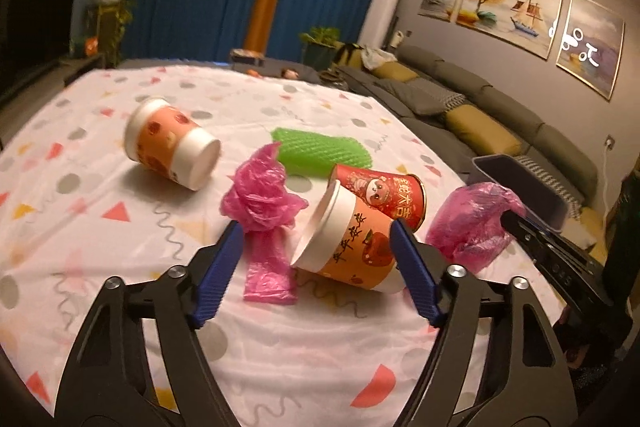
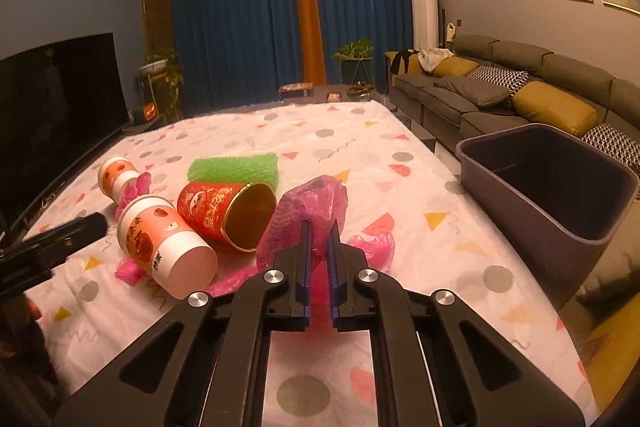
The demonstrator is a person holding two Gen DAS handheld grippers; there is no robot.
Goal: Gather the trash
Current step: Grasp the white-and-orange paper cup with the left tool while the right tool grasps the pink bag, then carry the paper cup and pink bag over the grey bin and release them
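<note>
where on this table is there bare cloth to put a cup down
Free: the patterned tablecloth beyond the green mesh sleeve, and between the crumpled pink plastic bag and the grey bin. Crowded: the cluster around the red paper cup.

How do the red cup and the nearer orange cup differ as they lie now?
The red cup is lidless, its gold inside showing; the nearer orange cup is capped with a white lid. The red cup has a red printed wall, the orange cup an orange one with white bands. Both lie tipped over on the tablecloth, side by side.

Tablecloth [image 2: 360, 155] before the bin [image 2: 536, 195] seems clear; cups [image 2: 224, 211] crowd left.
</note>
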